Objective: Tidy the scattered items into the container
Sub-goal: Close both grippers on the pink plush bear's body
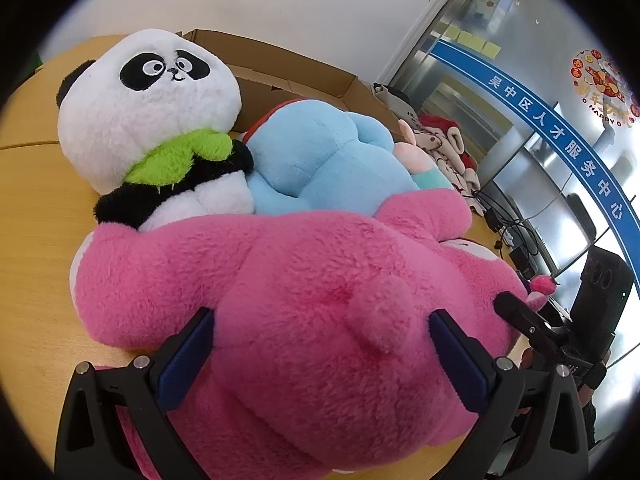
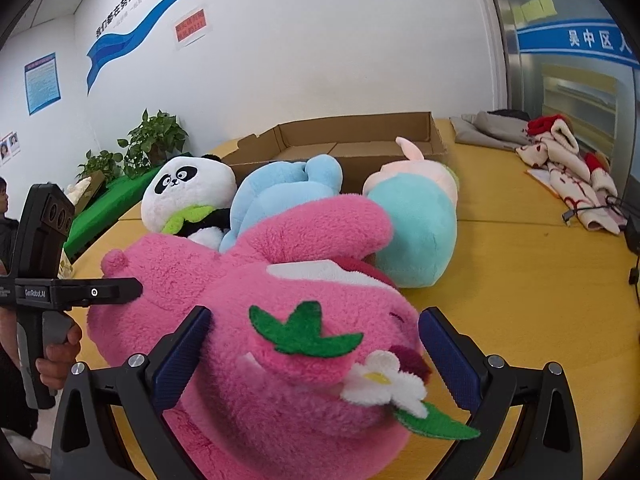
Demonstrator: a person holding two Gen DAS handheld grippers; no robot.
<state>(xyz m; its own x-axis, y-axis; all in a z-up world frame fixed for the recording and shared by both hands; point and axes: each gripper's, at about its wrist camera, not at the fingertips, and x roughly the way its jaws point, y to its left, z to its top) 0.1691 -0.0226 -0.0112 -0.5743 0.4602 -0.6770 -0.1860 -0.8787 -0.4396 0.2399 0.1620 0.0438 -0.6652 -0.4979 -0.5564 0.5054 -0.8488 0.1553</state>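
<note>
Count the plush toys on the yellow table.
4. Pink strawberry bear plush nearest, between both grippers; panda plush behind it, left; light-blue plush beside the panda; teal-and-pink plush right. Others may be hidden behind.

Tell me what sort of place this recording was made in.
Probably an office or public service centre, not a home. A blue band of Chinese lettering runs across glass partitions, a slogan mural and notices cover the white wall, and potted plants stand beside the yellow table.
</note>
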